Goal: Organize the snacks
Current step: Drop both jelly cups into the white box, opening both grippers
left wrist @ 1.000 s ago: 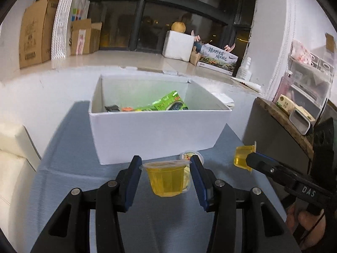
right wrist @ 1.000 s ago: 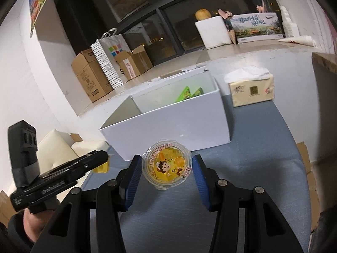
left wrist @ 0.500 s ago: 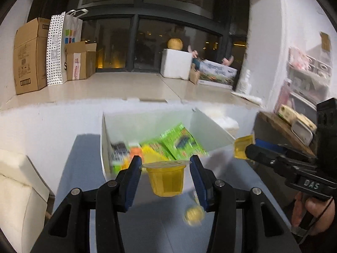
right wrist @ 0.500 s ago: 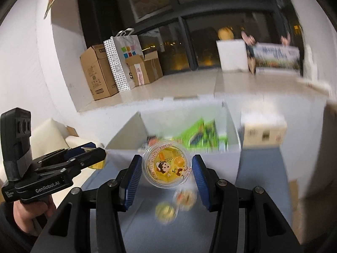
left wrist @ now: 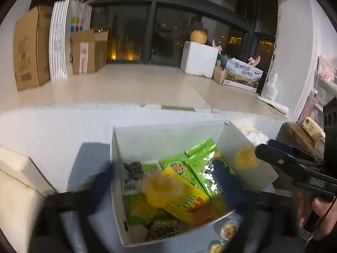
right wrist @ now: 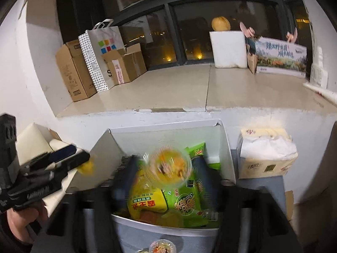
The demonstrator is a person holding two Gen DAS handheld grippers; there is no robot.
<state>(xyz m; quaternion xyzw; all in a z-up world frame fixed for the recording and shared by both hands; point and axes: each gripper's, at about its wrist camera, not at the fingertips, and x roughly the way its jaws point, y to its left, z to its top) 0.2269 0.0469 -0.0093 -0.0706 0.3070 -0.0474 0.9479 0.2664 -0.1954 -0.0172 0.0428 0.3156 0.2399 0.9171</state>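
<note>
Blurred yellow jelly cups (left wrist: pixel 162 186) (right wrist: pixel 168 166) sit between each gripper's smeared fingers above the white box (left wrist: pixel 166 135), grip unclear

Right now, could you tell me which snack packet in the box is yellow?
The yellow packet lying on the box's pile; the packets behind it are green.

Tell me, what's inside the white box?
The white box holds green snack bags, a yellow packet and dark wrapped snacks. Whatever lies under them is covered.
</note>
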